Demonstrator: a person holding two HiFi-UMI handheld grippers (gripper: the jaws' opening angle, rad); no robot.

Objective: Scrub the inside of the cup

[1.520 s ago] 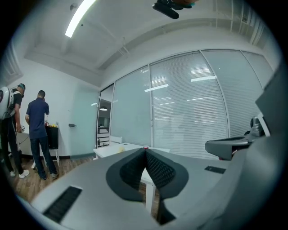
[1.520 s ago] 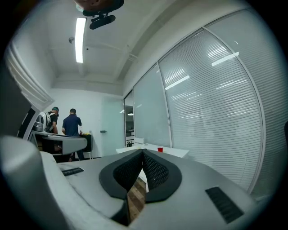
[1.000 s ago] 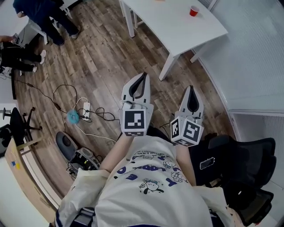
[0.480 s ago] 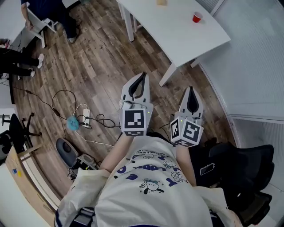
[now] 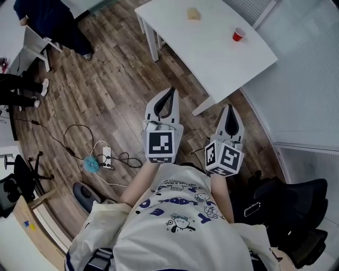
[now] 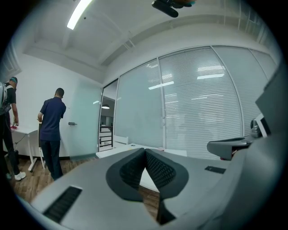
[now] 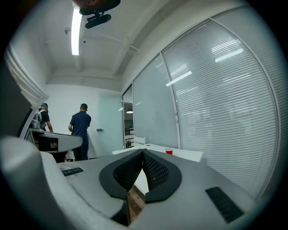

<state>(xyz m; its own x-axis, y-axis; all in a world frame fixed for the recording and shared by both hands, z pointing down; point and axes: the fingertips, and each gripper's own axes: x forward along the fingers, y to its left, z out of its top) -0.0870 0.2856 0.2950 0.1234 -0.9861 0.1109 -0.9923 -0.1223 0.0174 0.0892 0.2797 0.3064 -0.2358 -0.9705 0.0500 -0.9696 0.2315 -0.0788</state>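
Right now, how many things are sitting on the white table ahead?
2. A red cup on the table, near its right side; a small tan block toward its far edge. The far end is cut off, so more may be hidden.

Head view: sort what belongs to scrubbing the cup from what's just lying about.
Job: small red plastic cup; tan block, maybe a sponge; white table under them; left gripper and right gripper, both shut, empty.
Lying about: white power strip; black office chair.

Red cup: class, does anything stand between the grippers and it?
Nothing visible does. Only floor and bare white table lie between the left gripper, the right gripper and the red cup; the tan block sits aside.
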